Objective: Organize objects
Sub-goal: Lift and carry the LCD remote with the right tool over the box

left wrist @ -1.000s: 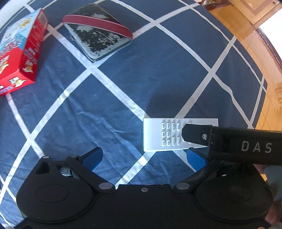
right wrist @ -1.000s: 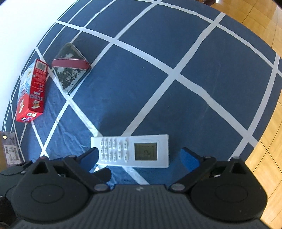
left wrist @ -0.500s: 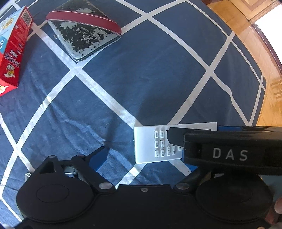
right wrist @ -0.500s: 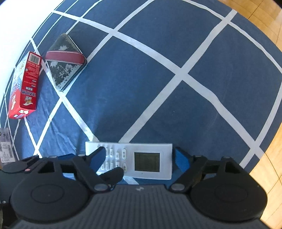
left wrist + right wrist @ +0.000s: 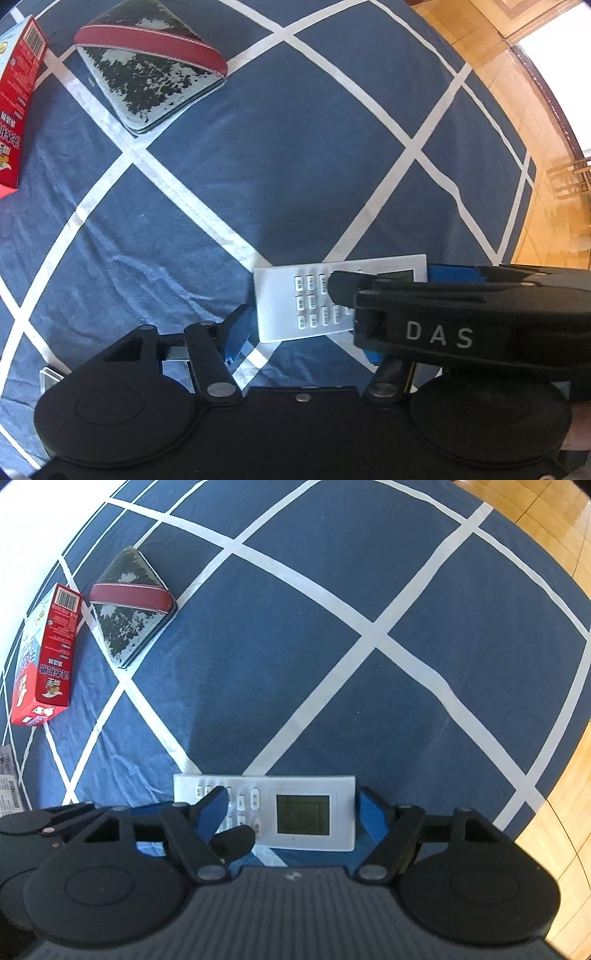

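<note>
Left wrist view: my left tongs (image 5: 303, 332) spread beside the white remote (image 5: 317, 301) lying flat on the blue checked bedspread (image 5: 280, 155). It looks light, stiff and slick; I judge its long edges the best hold. My right tongs (image 5: 291, 814), open, straddle its screen end.

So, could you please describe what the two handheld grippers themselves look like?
Both have blue-padded fingers on black linkage arms with silver pivot screws and two round black housings. The right gripper has a ribbed grey centre body; its side carries white "DAS" lettering. The left gripper has a smooth black body. No cables or sleeves show.
</note>
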Demonstrator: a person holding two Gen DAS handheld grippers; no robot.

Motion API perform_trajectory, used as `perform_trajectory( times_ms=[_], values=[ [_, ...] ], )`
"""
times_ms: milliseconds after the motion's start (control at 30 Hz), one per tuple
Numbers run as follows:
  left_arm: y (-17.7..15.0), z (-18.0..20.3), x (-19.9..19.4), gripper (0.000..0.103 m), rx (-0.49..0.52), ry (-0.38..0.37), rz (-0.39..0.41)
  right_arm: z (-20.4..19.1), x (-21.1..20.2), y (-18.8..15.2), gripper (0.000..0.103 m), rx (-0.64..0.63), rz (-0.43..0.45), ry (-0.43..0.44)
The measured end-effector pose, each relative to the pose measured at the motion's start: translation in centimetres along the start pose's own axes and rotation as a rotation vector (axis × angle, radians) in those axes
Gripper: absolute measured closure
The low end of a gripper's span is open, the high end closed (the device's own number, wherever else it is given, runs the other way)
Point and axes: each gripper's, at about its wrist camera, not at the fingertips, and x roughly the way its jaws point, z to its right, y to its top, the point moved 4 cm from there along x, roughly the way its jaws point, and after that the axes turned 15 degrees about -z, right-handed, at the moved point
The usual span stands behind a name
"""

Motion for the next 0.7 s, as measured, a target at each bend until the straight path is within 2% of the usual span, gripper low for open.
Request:
perform_trajectory(
  times_ms=[333,700],
  values=[
    [-0.6,0.4,-0.7,0.046,-0.008,0.016,0.022,-0.1,-0.3,-0.3,0.029,-0.006,0.013,0.001],
    [-2.3,0.3,-4.0,0.046,-0.068,0.045,0.09,-1.6,-2.7,-0.7,0.03,-0.08,0.048,0.022]
  ],
)
